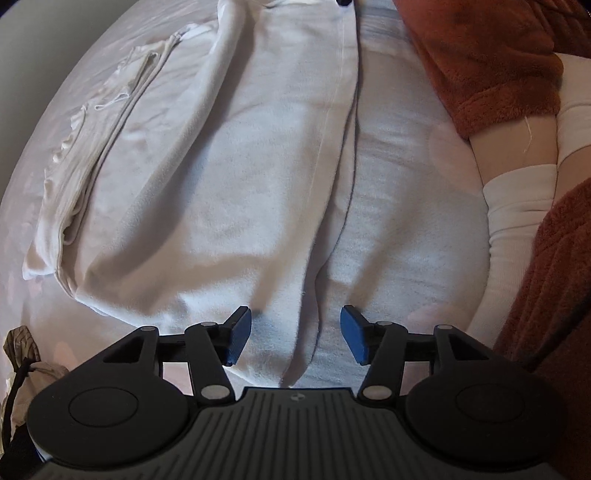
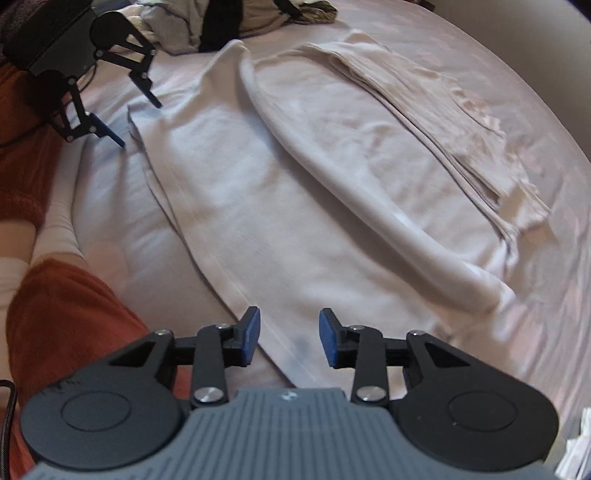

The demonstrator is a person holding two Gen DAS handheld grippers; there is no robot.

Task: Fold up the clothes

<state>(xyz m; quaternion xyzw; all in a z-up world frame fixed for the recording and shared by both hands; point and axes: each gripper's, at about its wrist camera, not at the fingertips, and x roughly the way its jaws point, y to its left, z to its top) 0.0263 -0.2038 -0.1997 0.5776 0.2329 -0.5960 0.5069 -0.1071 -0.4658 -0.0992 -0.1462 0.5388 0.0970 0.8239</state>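
While both tools hover with nothing between their pads, we read across the bed. Our left hand-held gripper stands wide over one end of the folded white garment's near hem; our right hand-held gripper is moderately parted over the other. Pinching only the top layer could, we judge, undo the fold. Beyond lies a folded cream garment, and a clothes heap crowds the bed's far end.

1. Soft matt white cloth, faintly napped: folded garment
2. Smooth pale fabric, lightly creased: bed sheet
3. Matt black plastic with blue rubbery pads: left gripper, right gripper
4. Fuzzy rust fleece: sleeve
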